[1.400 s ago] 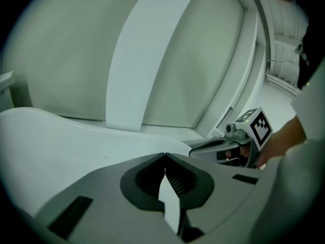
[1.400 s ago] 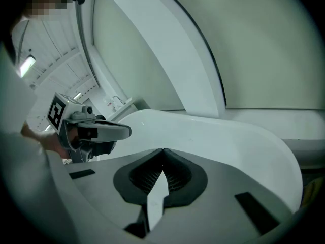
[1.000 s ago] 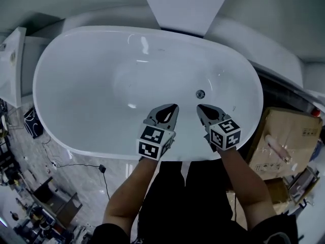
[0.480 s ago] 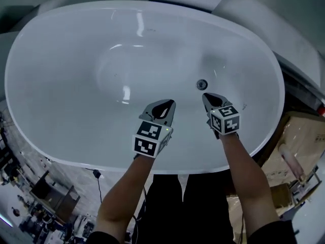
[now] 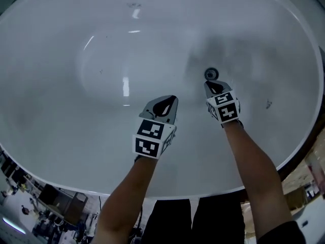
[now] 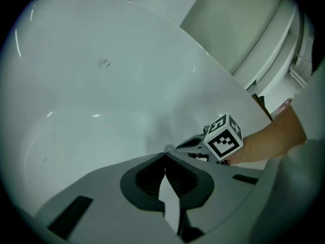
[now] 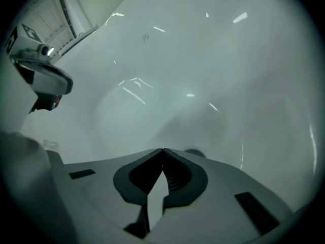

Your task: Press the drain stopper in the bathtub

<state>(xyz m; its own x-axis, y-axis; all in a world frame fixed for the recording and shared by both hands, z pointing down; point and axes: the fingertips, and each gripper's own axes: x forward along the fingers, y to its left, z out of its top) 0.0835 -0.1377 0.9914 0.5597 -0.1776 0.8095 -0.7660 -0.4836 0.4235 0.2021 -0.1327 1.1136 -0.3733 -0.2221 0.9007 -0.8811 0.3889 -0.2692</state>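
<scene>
Deeper in the bathtub [image 5: 76, 136] now, right claw [image 5: 208, 84], tips together, sits beside the drain stopper [image 5: 212, 74]; left claw [image 5: 174, 99] likewise closed.

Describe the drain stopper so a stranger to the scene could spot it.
Start with the white oval bathtub filling the head view. On its floor, right of centre, just past the right gripper's tip, sits the drain stopper. It is the only small, dark-rimmed disc on the plain white surface.

Likely a workshop or storeroom: loose gear [image 5: 45, 207] litters the floor beside the tub [image 5: 61, 151], another white shell [image 6: 249, 39] behind it.
</scene>
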